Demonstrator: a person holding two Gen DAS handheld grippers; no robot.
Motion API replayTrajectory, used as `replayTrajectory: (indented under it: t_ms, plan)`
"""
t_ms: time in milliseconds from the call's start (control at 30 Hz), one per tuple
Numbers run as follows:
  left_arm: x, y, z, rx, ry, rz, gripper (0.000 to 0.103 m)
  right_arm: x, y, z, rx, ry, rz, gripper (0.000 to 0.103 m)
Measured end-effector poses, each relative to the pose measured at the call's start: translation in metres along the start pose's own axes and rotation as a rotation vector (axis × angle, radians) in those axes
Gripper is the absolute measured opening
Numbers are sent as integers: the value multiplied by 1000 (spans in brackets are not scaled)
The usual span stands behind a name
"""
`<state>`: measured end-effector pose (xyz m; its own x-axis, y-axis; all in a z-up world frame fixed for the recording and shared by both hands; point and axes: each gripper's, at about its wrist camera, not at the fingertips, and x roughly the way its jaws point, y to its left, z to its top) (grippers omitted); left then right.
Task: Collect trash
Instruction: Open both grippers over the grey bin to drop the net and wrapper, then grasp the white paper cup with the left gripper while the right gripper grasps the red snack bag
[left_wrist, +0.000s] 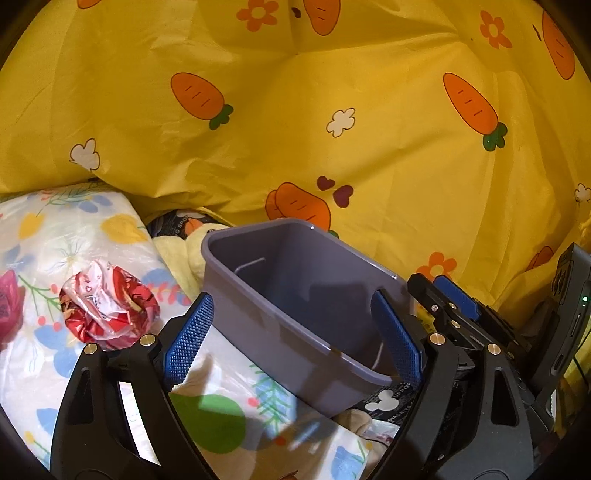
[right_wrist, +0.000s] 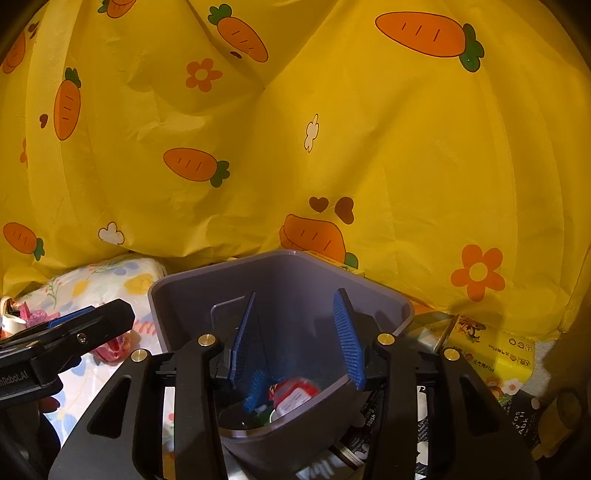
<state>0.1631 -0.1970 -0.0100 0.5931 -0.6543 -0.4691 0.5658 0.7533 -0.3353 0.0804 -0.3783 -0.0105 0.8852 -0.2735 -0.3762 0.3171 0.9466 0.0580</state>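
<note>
Right up front in the right wrist view, the right claw (right_wrist: 295, 339) sits spread wide over the mouth of the grey bin (right_wrist: 384, 306), blue pads apart, gripping nothing. Down in the bin there's already some trash: a red and white packet (right_wrist: 293, 397) and a blue bit I can't make out.

The left claw (left_wrist: 295, 332) is also wide, straddling the bin's near wall without pinching it as far as I can tell.

Next piece to grab looks like the crumpled red and white wrapper (left_wrist: 109, 304), lying on the floral sheet (left_wrist: 55, 229) just left of the left claw. I'd guess it's super light, crinkly and a bit slick, so it'll squash rather than resist. Best bet is pinching the bunched middle, not a loose edge.

The surface is soft bedding, lumpy, so the bin could tip if bumped. Behind everything hangs a yellow carrot-print cloth (left_wrist: 332, 129), which closes off the room. A yellow carton (right_wrist: 491, 354) sits off to the right.
</note>
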Motion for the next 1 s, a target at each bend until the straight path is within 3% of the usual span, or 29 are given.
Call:
replayTrajectory:
  t_ms: [233, 467, 700, 1000]
  plan:
    - [-36, 3, -6, 22, -66, 96, 87, -19, 5, -1, 17, -39, 18, 64]
    - [-83, 24, -19, 7, -125, 230, 89, -39, 27, -9, 1, -57, 77, 74]
    - [-146, 80, -48, -39, -148, 452, 89, -50, 75, -22, -53, -39, 212, 77]
    - [-234, 173, -89, -149, -145, 743, 89, -55, 167, -53, -184, 44, 411, 77]
